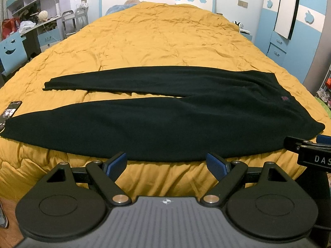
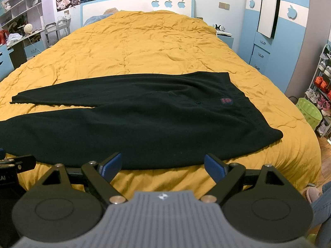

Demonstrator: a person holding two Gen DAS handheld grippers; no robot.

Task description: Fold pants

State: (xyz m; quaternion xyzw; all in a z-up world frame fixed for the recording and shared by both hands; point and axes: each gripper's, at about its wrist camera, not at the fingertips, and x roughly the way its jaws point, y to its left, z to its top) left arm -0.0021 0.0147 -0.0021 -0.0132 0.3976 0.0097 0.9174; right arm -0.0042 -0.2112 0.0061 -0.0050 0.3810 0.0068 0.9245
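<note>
So the black fleece pants (image 1: pixel 157 119) are laid out flat and unfolded across the near end of a big bed covered in a wrinkly mustard-yellow quilt (image 1: pixel 157 39), waistband toward the right, both legs running off to the left with a thin wedge of quilt showing between them. The near leg sits right along the bed's front edge. There's a small red embroidered patch (image 2: pixel 227 101) near the waistband (way clearer from the right wrist view). The left gripper (image 1: pixel 166 164) has its blue-padded fingers (image 1: pixel 118 163) spread wide with nothing between them, hovering just short of the near leg's edge, not touching it as far as I can tell. The right gripper (image 2: pixel 162 164) is the same deal, fingers wide apart and holding nothing, just in front of the hip area of the pants. A dark phone with a lit screen (image 1: pixel 9 111) lies on the quilt at the far left, right beside the cuff of the near leg. A lime-green plastic basket (image 2: pixel 309 111) sits on the floor to the right of the bed.
</note>
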